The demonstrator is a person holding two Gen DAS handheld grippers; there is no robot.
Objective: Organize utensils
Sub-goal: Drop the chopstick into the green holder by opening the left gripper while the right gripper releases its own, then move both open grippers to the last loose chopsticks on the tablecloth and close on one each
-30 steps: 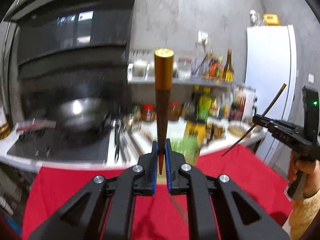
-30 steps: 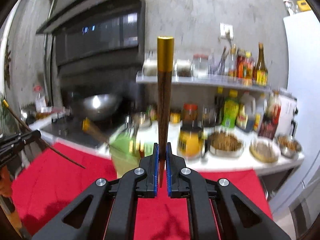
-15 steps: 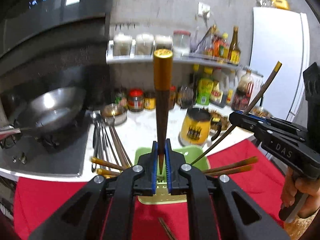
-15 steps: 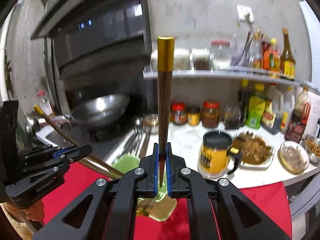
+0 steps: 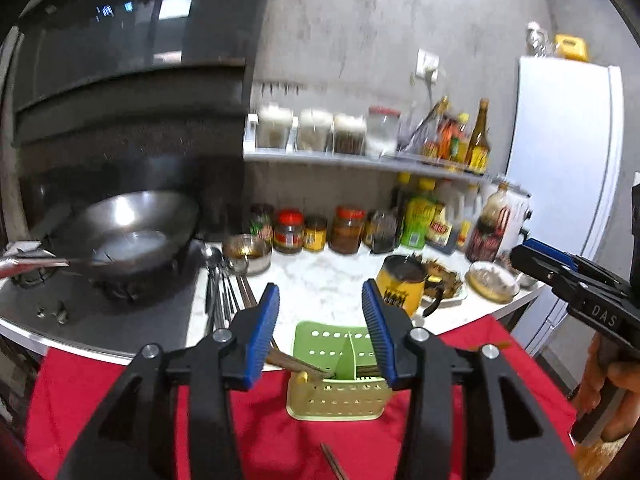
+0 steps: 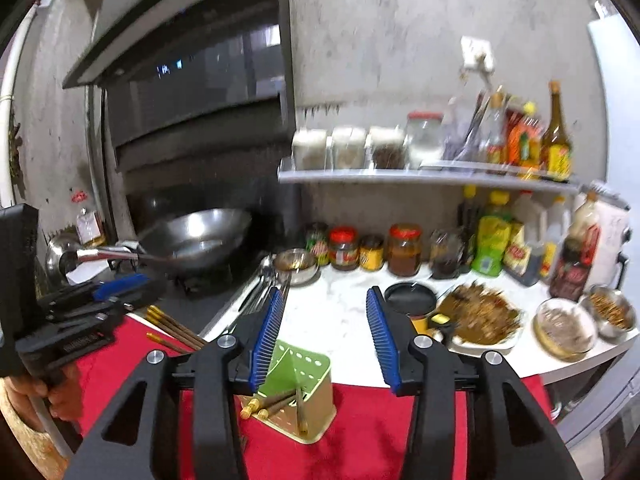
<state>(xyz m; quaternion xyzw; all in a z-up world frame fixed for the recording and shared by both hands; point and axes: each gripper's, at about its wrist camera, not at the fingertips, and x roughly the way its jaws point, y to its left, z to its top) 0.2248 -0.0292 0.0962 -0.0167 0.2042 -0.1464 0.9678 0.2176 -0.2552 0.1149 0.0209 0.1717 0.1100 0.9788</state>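
Note:
A green perforated utensil holder stands on the red cloth, with brown gold-tipped chopsticks leaning in it. My left gripper is open and empty above the holder. My right gripper is open and empty above the same holder, where chopsticks poke out. More chopsticks lie on the cloth at left. Each gripper shows in the other's view, the right one and the left one; whether those are open is unclear.
Spoons and forks lie on the white counter beside a wok on the stove. A yellow mug, jars, bottles and food dishes crowd the counter's back and right. One loose chopstick lies on the cloth.
Both grippers were each shut on an upright chopstick; now both are open and empty, and those chopsticks rest in the green holder.

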